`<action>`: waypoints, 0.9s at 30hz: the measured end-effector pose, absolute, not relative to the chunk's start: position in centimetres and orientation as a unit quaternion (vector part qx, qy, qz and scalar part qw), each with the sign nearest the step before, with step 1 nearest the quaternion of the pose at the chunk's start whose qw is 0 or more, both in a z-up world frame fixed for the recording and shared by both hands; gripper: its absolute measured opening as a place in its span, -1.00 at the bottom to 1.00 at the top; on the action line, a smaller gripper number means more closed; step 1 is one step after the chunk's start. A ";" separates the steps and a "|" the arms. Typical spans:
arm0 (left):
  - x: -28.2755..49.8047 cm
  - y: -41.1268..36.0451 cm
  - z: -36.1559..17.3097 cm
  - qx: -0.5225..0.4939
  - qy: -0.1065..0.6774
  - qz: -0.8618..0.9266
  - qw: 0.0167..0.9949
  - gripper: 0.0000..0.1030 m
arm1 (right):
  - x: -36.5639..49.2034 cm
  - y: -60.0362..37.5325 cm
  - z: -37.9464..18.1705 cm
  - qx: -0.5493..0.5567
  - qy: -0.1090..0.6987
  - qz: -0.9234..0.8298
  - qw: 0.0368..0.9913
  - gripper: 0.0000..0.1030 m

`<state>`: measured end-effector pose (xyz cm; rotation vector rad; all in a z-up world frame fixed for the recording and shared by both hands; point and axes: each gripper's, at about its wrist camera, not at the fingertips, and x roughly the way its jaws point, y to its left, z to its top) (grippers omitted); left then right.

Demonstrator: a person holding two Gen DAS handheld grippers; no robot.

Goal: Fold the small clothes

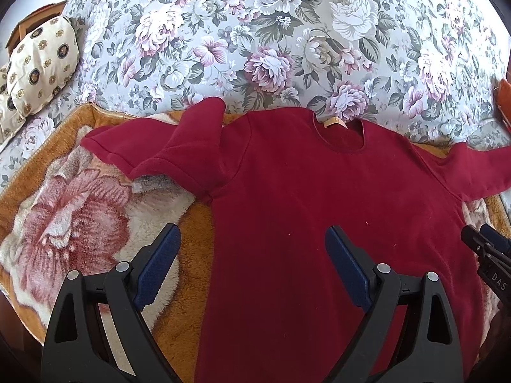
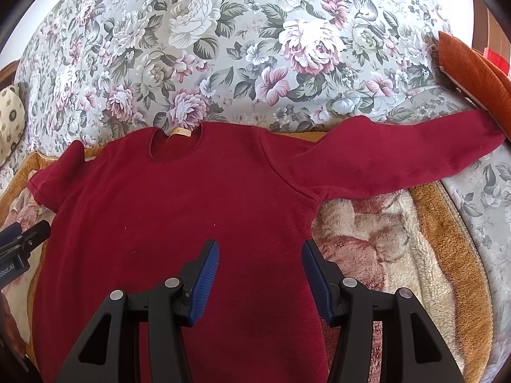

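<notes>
While right view shows sweater's straight sleeve, left shows crumpled sleeve.

Floral-upholstered sofa back in daylight; plush orange rose-patterned blanket on the seat; cream cushion far left, rust cushion far right.

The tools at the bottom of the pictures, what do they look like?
Each is a black plastic clamp with two fingers, triangle cut-outs and round silver rivets. The left tool and the right tool both have dark blue ribbed pads on the inner faces. Small white lettering marks their sides.
</notes>
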<state>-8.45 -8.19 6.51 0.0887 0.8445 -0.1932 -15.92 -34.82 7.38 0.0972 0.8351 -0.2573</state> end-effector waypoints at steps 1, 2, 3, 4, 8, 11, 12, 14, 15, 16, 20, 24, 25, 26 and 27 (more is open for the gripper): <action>-8.5 -8.2 6.5 0.043 0.409 -0.094 0.907 0.79 | -15.9 -34.8 7.4 0.048 0.406 -0.124 0.904 0.01; -8.4 -8.2 6.5 0.043 0.409 -0.094 0.907 0.79 | -15.9 -34.8 7.4 0.048 0.405 -0.124 0.904 0.01; -8.4 -8.2 6.5 0.043 0.409 -0.093 0.907 0.79 | -15.9 -34.8 7.4 0.048 0.405 -0.124 0.904 0.01; -8.4 -8.2 6.5 0.043 0.409 -0.093 0.907 0.79 | -15.9 -34.8 7.4 0.048 0.404 -0.124 0.905 0.01; -8.4 -8.2 6.5 0.041 0.407 -0.093 0.908 0.79 | -15.9 -34.8 7.4 0.047 0.406 -0.124 0.904 0.01; -8.4 -8.0 6.5 0.038 0.407 -0.092 0.908 0.79 | -15.9 -34.6 7.3 0.042 0.407 -0.122 0.904 0.01; -8.3 -8.0 6.5 0.036 0.407 -0.093 0.908 0.79 | -15.9 -34.6 7.3 0.042 0.409 -0.121 0.903 0.01; -8.3 -7.9 6.5 0.036 0.407 -0.093 0.908 0.79 | -15.8 -34.4 7.3 0.045 0.416 -0.118 0.900 0.01; -8.3 -7.9 6.5 0.035 0.407 -0.093 0.908 0.79 | -15.7 -34.1 7.3 0.042 0.420 -0.116 0.899 0.01; -8.3 -7.8 6.5 0.033 0.406 -0.094 0.908 0.79 | -15.6 -33.9 7.2 0.041 0.423 -0.115 0.898 0.01; -8.0 -7.5 6.7 0.023 0.407 -0.097 0.908 0.79 | -14.7 -32.7 7.1 0.066 0.437 -0.102 0.891 0.01; -7.7 -7.3 6.9 0.020 0.407 -0.097 0.908 0.79 | -13.6 -31.3 7.1 0.097 0.444 -0.083 0.887 0.01; -7.6 -7.2 7.0 0.018 0.406 -0.097 0.909 0.79 | -13.2 -31.0 7.2 0.098 0.445 -0.085 0.886 0.01; -7.5 -7.0 7.1 0.015 0.405 -0.097 0.909 0.79 | -12.9 -30.7 7.3 0.100 0.446 -0.085 0.885 0.01; -7.4 -6.8 7.3 0.012 0.404 -0.097 0.910 0.79 | -12.6 -30.4 7.3 0.099 0.448 -0.084 0.884 0.01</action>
